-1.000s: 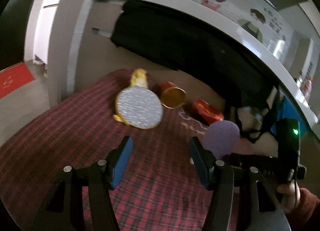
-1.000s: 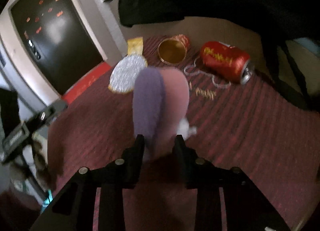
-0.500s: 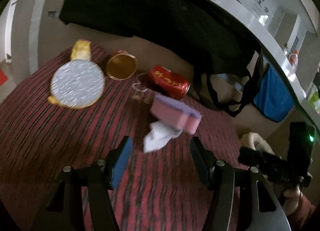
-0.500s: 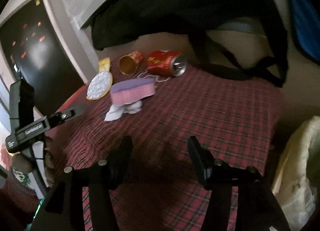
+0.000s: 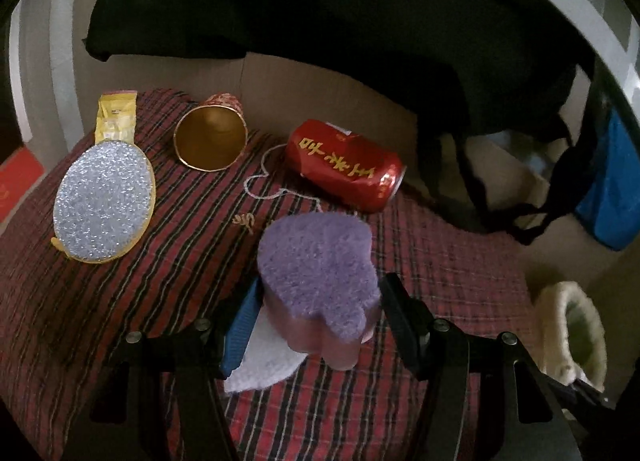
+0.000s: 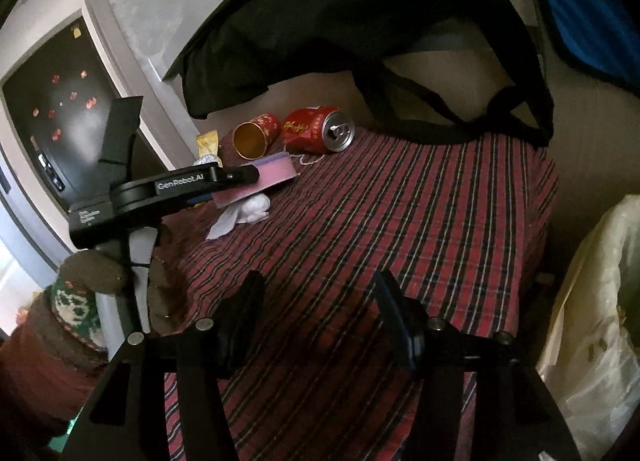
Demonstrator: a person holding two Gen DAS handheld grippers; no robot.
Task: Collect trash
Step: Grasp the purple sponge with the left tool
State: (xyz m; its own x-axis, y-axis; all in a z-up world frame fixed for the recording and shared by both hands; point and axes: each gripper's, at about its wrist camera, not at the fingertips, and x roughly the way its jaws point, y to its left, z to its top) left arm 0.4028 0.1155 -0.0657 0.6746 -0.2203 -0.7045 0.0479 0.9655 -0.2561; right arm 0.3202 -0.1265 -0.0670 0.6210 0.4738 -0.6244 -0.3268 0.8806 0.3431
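The purple sponge sits between the left gripper's wide-spread fingers, ungripped; the right gripper, half-open and empty, hangs well back from it.

The right gripper hung open over bare plaid cloth. The left gripper straddled the sponge beside a can.

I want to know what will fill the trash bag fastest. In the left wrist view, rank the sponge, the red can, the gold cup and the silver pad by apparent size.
1. Sponge, though it is nearest the camera.
2. Silver pad.
3. Red can.
4. Gold cup.
Pad and can look close; unsure.
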